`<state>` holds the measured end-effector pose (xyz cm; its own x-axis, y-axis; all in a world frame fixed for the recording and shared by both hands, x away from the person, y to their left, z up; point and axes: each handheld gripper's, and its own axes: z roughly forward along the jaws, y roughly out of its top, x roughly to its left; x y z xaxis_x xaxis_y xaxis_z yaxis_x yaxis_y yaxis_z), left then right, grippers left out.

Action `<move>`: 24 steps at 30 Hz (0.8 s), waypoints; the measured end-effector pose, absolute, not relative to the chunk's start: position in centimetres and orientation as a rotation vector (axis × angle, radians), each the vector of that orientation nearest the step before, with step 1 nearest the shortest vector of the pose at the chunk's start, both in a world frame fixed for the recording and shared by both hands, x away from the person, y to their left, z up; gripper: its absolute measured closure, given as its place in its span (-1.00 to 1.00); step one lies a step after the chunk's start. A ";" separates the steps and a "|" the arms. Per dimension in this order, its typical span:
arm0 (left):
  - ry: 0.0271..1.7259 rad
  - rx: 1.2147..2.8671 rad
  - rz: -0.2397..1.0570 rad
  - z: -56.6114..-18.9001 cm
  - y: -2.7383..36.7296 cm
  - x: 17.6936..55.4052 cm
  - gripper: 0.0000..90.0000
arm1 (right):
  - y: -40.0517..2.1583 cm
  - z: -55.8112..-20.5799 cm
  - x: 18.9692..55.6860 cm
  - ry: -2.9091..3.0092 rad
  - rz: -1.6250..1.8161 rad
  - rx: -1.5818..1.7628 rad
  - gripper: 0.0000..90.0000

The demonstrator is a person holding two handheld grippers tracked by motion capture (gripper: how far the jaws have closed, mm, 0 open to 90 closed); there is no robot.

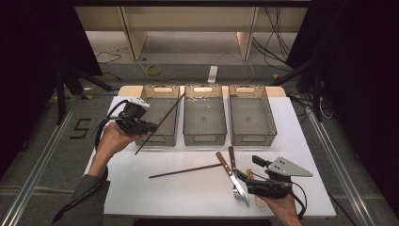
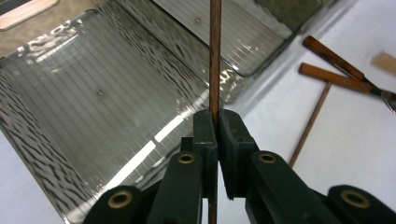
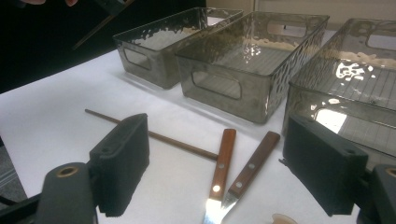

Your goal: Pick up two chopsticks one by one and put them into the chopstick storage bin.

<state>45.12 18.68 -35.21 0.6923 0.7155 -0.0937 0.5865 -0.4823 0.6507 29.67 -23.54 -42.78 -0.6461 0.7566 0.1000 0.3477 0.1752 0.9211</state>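
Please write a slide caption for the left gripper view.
Left gripper shut on a brown chopstick above the clear bin.

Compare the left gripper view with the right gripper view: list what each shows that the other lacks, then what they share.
Left gripper view: its tongs shut on a chopstick above the left bin.
Right gripper view: its own tongs open and empty, plus the third bin.
Shared: the loose chopstick and two wooden-handled utensils on the white table.

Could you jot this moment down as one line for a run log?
left gripper: shut on chopstick, over left bin | right gripper: open, empty | second chopstick, two knives: on table
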 end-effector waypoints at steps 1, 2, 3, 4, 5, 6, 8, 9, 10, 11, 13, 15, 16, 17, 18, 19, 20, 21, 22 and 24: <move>0.997 2.227 0.251 -35.1 18.8 45.4 0.90 | -23.5 -42.8 29.7 2.077 1.467 1.046 -0.51; 1.001 2.226 0.258 -34.9 18.8 45.6 0.90 | -23.6 -42.8 29.7 2.078 1.469 1.045 -0.52; 1.003 2.228 0.264 -34.7 18.8 45.9 0.90 | -23.6 -42.8 29.7 2.077 1.471 1.045 -0.53; 1.006 2.225 0.274 -34.4 18.8 46.0 0.90 | -23.6 -42.8 29.7 2.075 1.472 1.044 -0.54; 1.009 2.221 0.285 -34.1 18.9 46.2 0.90 | -23.6 -42.8 29.7 2.071 1.475 1.042 -0.55; 1.011 2.219 0.293 -33.8 18.9 46.4 0.90 | -23.6 -42.8 29.8 2.069 1.480 1.044 -0.55; 1.015 2.218 0.308 -33.2 18.9 46.8 0.90 | -23.6 -42.8 29.8 2.069 1.481 1.046 -0.55; 1.015 2.223 0.310 -33.0 18.8 47.0 0.90 | -23.6 -42.8 29.7 2.070 1.481 1.046 -0.55; 1.019 2.223 0.310 -32.8 18.7 47.3 0.90 | -23.6 -42.8 29.7 2.071 1.481 1.044 -0.55; 1.023 2.222 0.313 -32.7 18.7 47.6 0.90 | -23.6 -42.8 29.7 2.073 1.480 1.041 -0.55; 1.031 2.215 0.323 -32.5 18.6 48.1 0.90 | -23.5 -42.7 29.6 2.072 1.483 1.042 -0.55; 1.037 2.209 0.331 -32.4 18.5 48.6 0.90 | -23.5 -42.8 29.7 2.075 1.482 1.040 -0.55; 1.043 2.208 0.338 -32.4 18.4 48.8 0.90 | -23.5 -42.8 29.7 2.075 1.482 1.041 -0.55; 1.048 2.209 0.345 -32.4 18.4 49.1 0.90 | -23.6 -42.8 29.7 2.076 1.482 1.042 -0.55; 1.054 2.204 0.356 -32.5 18.4 49.4 0.90 | -23.6 -42.8 29.7 2.075 1.484 1.042 -0.55; 1.064 2.192 0.365 -32.5 18.4 49.6 0.90 | -23.6 -42.8 29.7 2.074 1.485 1.041 -0.55; 1.071 2.191 0.360 -32.5 18.5 49.8 0.90 | -23.6 -42.7 29.7 2.074 1.485 1.041 -0.55; 1.073 2.191 0.361 -32.5 18.6 50.0 0.90 | -23.6 -42.7 29.7 2.074 1.485 1.041 -0.55; 1.081 2.177 0.362 -32.6 18.6 50.1 0.90 | -23.6 -42.7 29.7 2.073 1.486 1.041 -0.55; 1.086 2.175 0.371 -32.7 18.6 50.4 0.90 | -23.6 -42.7 29.7 2.072 1.485 1.042 -0.55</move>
<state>50.40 18.65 -32.68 0.6130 0.7890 -0.0413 0.5989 -0.4299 0.6757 29.65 -23.58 -42.73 -0.6503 0.7519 0.1083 0.3442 0.1645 0.9244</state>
